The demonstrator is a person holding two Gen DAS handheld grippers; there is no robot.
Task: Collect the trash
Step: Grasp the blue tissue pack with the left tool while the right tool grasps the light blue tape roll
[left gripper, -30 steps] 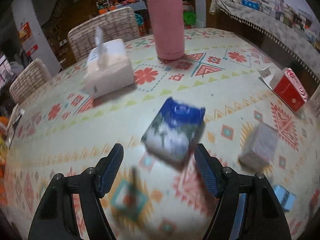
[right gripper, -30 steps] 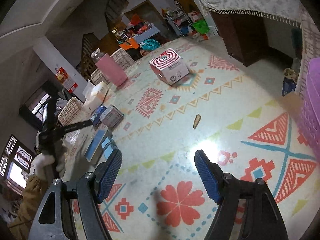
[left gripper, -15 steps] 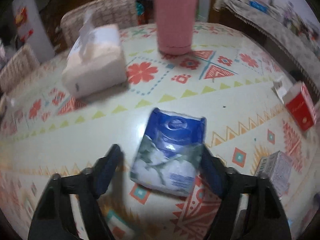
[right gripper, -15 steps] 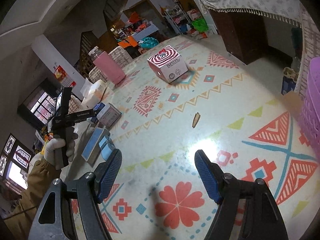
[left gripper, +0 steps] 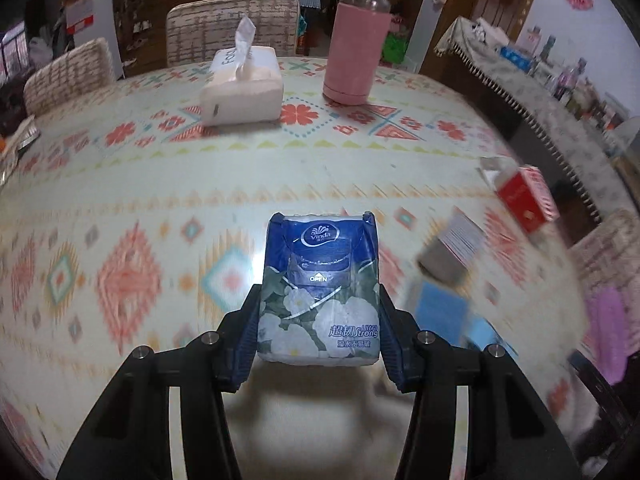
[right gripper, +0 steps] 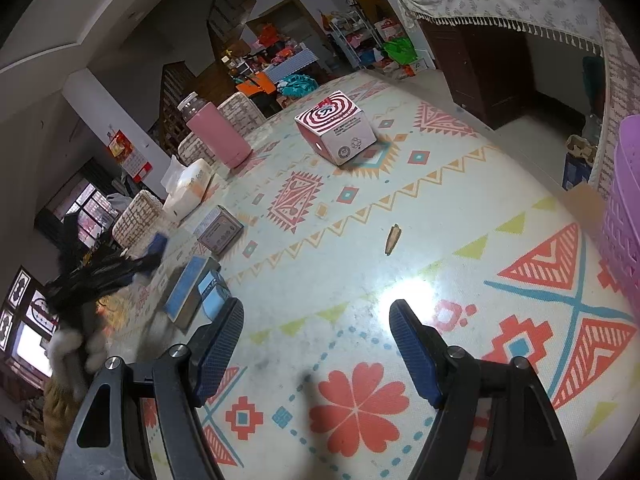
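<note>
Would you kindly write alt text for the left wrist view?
The left claw grips a blue Vinda tissue pack between its two fingers, above a patterned tablecloth. Behind stand a white tissue box and a pink bottle; a red carton lies blurred on the right.

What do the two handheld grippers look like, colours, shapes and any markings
Both match: the left gripper and right gripper have black plastic arms with triangular cut-outs, silver screws, and blue textured pads. No cables or markings show. A white glove shows, blurred.
</note>
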